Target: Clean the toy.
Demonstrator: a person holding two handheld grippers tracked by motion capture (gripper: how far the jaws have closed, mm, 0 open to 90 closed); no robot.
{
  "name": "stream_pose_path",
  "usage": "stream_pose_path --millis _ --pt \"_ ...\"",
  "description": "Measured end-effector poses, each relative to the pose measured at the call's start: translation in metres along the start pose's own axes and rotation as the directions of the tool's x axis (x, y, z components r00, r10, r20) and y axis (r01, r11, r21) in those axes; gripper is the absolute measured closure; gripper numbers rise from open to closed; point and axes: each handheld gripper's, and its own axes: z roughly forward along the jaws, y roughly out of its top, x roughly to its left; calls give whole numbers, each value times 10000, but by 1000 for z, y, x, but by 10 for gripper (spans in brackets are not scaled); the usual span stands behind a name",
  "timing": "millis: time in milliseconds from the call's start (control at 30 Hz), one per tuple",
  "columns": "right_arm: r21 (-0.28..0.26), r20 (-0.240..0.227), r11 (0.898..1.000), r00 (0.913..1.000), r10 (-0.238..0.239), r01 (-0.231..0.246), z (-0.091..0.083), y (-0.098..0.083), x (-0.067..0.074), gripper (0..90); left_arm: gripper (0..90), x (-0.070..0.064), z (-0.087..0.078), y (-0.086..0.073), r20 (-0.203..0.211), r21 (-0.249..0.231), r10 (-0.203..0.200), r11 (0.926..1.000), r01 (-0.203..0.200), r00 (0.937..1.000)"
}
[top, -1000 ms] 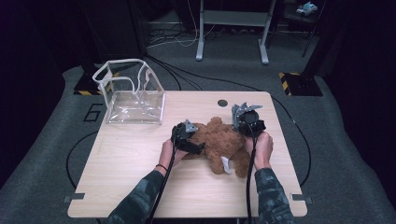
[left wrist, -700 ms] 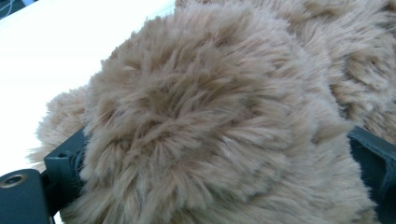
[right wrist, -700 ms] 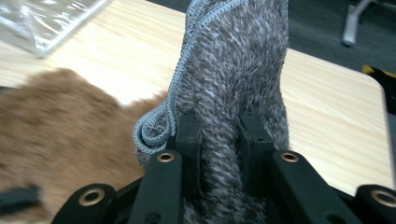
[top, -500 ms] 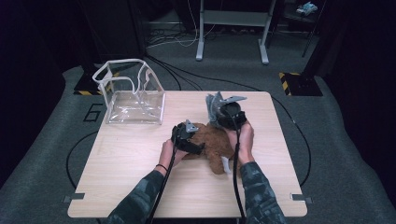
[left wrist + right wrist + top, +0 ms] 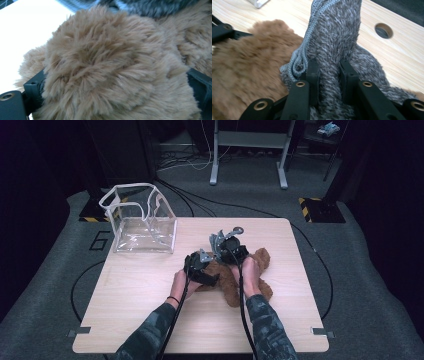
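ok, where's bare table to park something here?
Free: the near-left stretch of table below the clear bag, and the right strip past the teddy to the edge. Crowded: the middle, where both grippers, left and right, work the teddy and grey cloth.

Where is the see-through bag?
In the high view the clear bag stands open at the far left corner of the table, apart from the teddy and both tools.

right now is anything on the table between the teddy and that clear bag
Nothing visible does. The fluffy brown teddy bear lies mid-table, held by the left gripper, with the right gripper pinching its grey knitted cloth. Only bare wooden table lies between it and the clear plastic bag.
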Motion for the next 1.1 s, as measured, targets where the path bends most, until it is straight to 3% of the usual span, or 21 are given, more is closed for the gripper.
stream_pose_path --millis 367,600,733,867,900,1033,1100 --pt "-155 132 9933 9933 1145 -1143 -21 -24 -48 732 56 0 0 -1 95 -101 -1 9999 2 10000" --pt "-226 472 9807 9797 1949 -1941 -33 -44 -74 732 57 1 0 0 124 -77 6 10000 -5 9999" --pt "-252 576 9734 9718 2286 -2275 -35 -53 -85 734 57 1 0 0 95 -77 42 10000 -42 9999" --pt "-178 962 9664 9616 2571 -2566 -34 -60 -92 735 57 1 0 0 97 -115 -61 9999 62 9999" --pt "-256 1002 9678 9626 2517 -2504 -33 -62 -93 735 57 1 1 -1 108 -165 -73 9998 75 9999" --pt "-253 823 9590 9555 2834 -2823 -39 -67 -96 734 56 1 0 -1 104 -150 -63 9999 65 9999" --pt "-528 692 9570 9550 2884 -2851 -46 -67 -96 733 56 3 0 -1 187 -92 -97 9999 99 9998"
